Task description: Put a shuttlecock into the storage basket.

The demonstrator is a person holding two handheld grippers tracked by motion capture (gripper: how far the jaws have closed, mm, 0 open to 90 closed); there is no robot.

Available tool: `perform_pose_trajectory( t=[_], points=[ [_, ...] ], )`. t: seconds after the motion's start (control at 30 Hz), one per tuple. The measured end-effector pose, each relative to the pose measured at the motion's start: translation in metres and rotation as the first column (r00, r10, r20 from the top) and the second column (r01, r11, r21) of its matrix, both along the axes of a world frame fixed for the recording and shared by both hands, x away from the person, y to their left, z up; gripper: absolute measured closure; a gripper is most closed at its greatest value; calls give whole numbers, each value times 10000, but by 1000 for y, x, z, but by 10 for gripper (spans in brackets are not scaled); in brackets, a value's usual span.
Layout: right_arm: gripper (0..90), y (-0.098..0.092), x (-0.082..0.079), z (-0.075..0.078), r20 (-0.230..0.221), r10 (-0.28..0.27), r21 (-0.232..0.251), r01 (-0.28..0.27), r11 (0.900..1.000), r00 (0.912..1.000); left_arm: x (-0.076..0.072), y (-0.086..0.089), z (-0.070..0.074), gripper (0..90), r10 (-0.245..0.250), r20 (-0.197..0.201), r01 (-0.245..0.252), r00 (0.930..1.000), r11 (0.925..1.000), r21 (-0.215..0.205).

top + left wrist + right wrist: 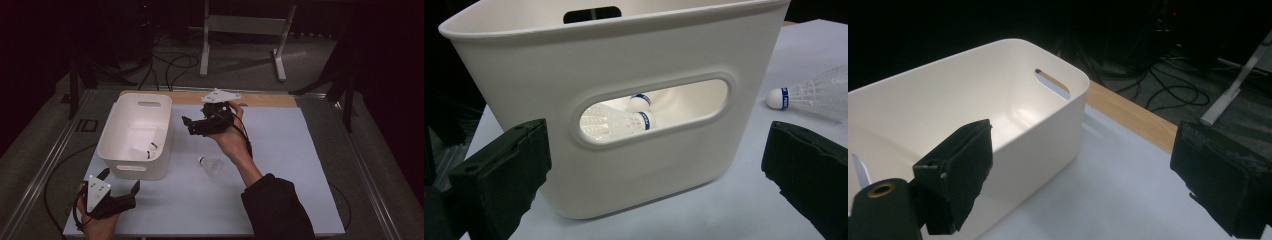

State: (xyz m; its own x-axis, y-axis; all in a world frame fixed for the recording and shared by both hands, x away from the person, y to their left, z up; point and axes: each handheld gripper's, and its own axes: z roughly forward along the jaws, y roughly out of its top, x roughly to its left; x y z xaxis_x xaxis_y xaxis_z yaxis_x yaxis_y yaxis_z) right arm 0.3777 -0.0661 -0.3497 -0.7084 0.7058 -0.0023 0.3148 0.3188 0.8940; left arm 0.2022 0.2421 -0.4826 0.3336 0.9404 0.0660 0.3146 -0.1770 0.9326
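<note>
Shuttlecocks (624, 120) — two binned, one (212, 165) loose

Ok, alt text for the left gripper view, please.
A white bin stands close ahead, with two shuttlecocks visible inside through its oval handle slot. The left gripper is open, its black jaws apart at the lower corners. Another shuttlecock lies on the pale table at right.

We count three shuttlecocks: two inside the one white bin (116, 141), one shuttlecock (212, 165) at its four o'clock.
</note>
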Motion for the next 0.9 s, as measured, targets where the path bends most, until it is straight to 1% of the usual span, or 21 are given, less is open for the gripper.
perform_pose_trajectory(
  t=[0.23,0.47,0.73,0.9],
  points=[
    [101,-9,-1,-4,-42,-134,-23,134,9999,9999,0,0,0,1,-2,-1,2,10000,10000,15],
    [101,-14,-3,-7,-43,-187,-29,187,9998,9998,0,0,0,1,11,3,-11,10000,10000,3],
    [102,-23,-7,-14,-263,-316,233,322,9992,9992,0,0,0,1,4,-10,-4,10000,10000,25],
    [102,-29,-10,-17,-290,-383,158,387,9991,9988,0,0,0,1,10,-6,-10,10000,10000,47]
  ],
)
